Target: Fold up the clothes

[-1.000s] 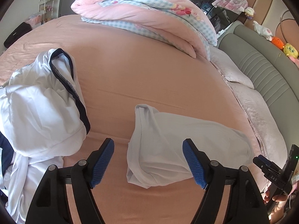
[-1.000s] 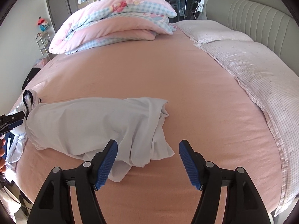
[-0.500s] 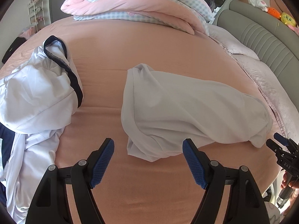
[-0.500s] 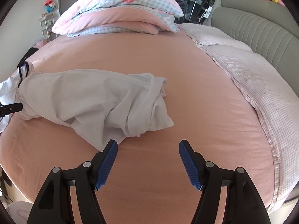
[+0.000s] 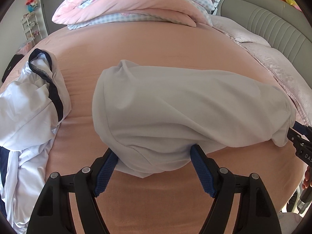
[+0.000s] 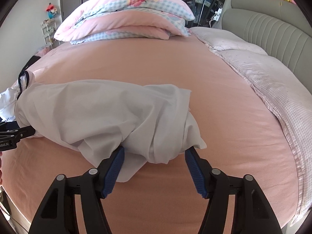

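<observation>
A crumpled white garment (image 5: pixel 185 113) lies across the pink bed sheet (image 5: pixel 156 44). My left gripper (image 5: pixel 154 156) stands open over the garment's near left end, and the hem bulges between its blue pads. In the right wrist view the same garment (image 6: pixel 109 113) spreads to the left. My right gripper (image 6: pixel 154 152) straddles its bunched right end, and its jaws are closing with folds of cloth between them. The pads are still wide apart. Each gripper shows at the edge of the other's view: the right gripper (image 5: pixel 298 134) and the left gripper (image 6: pixel 17 134).
A pile of white clothes with navy trim (image 5: pixel 29 107) lies at the left of the bed. A folded pink and checked quilt (image 5: pixel 136 3) sits at the far side. Pale pillows (image 6: pixel 263 74) line the grey padded headboard (image 6: pixel 273 25) on the right.
Both grippers have come down and closer to the white garment, so its near edge now lies between each pair of jaws. The right jaws have narrowed.
</observation>
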Tool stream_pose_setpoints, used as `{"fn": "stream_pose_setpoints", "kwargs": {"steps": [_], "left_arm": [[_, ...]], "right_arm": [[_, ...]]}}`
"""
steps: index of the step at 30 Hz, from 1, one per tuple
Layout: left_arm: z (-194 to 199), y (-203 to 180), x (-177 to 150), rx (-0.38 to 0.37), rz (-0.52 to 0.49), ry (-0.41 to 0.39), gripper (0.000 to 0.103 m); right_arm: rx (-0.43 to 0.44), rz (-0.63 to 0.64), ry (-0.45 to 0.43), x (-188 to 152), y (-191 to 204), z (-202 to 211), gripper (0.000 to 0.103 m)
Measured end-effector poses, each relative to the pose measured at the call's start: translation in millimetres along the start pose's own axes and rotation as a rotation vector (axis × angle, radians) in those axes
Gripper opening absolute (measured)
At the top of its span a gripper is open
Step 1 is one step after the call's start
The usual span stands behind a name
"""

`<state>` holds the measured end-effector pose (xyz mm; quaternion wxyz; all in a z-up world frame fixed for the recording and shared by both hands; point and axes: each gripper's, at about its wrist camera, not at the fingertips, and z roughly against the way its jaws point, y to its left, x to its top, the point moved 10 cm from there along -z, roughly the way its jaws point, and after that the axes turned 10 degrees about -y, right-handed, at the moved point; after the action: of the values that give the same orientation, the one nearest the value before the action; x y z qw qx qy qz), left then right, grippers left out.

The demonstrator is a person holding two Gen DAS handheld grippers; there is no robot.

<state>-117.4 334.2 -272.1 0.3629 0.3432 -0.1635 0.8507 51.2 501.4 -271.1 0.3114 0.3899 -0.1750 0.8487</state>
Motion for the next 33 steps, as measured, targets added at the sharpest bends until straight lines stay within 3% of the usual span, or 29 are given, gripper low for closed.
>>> {"fn": "stream_pose_setpoints", "kwargs": {"steps": [8, 18, 22, 27, 33], "left_arm": [[6.4, 1.4, 5.0, 0.057, -0.056, -0.058, 0.034], [8.4, 3.6, 12.1, 0.106, -0.094, -0.067, 0.027], [8.2, 8.3, 6.0, 0.09, -0.069, -0.05, 0.027], [11.3, 12.7, -3.0, 0.144, -0.146, -0.061, 0.027], [21.5, 17.1, 0.5, 0.083, -0.074, -0.051, 0.027]], "right_arm": [[-0.14, 0.178, -0.043, 4.3, 7.6, 1.7, 0.024], [-0.381, 0.37, -0.076, 17.0, -4.2, 6.8, 0.01], [-0.334, 0.265, -0.028, 9.2, -24.1, 2.4, 0.01], [-0.4, 0.268, -0.005, -1.5, -44.0, 2.2, 0.01], [-0.218, 0.059, 0.04, -13.1, -48.5, 9.6, 0.011]]}}
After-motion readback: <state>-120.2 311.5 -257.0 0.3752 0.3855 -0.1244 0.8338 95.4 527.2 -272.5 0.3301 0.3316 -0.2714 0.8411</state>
